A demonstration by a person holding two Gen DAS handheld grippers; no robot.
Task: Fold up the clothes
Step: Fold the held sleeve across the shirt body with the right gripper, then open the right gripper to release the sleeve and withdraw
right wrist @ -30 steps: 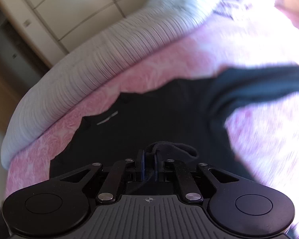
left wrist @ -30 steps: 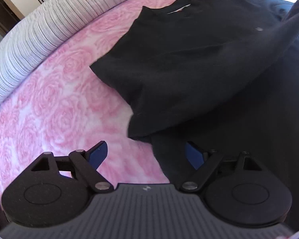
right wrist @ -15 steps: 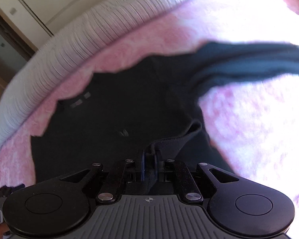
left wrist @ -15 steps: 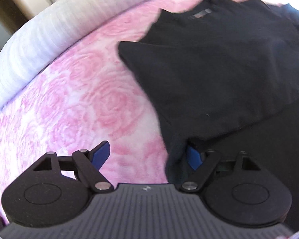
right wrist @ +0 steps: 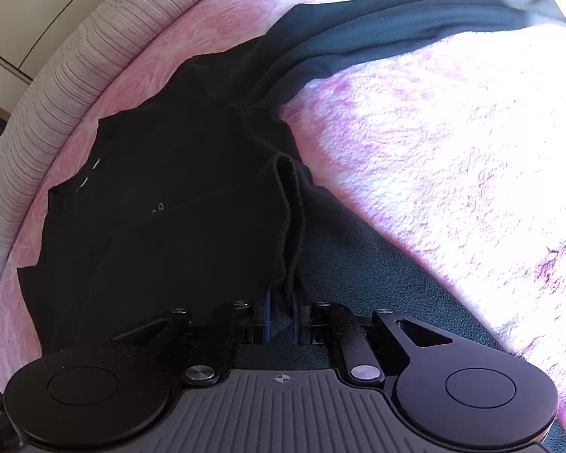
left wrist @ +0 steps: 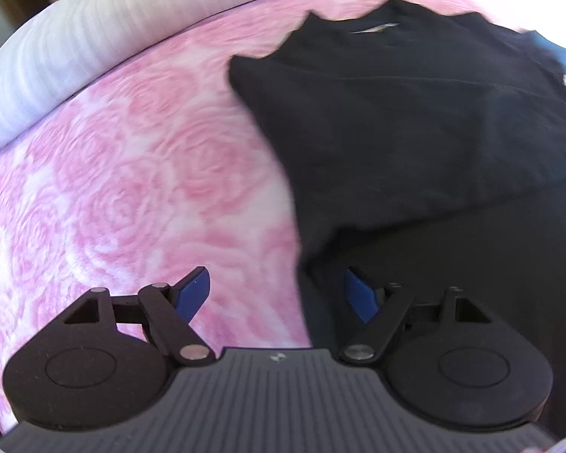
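A black long-sleeved shirt [left wrist: 403, 120] lies on a pink rose-patterned bed cover [left wrist: 132, 188], collar toward the far edge. My left gripper [left wrist: 277, 290] hovers over the shirt's near left edge. Its jaws are closing, with the cloth's edge between the blue pads [left wrist: 194, 290] but not pinched. In the right wrist view the same shirt [right wrist: 162, 188] lies partly folded over itself, one sleeve [right wrist: 415, 22] stretched out to the upper right. My right gripper [right wrist: 281, 317] is shut on a bunched fold of the black cloth.
A white ribbed bed border [left wrist: 94, 26] curves along the far side, also seen in the right wrist view [right wrist: 56, 87]. Pale cupboard doors [right wrist: 37, 3] stand beyond it. Bright sunlit bed cover [right wrist: 452, 151] spreads to the right of the shirt.
The left gripper has slid over the shirt's left edge and its jaws have narrowed slightly. The right gripper has sunk toward the bed, still holding the cloth, laying the fold over the shirt.
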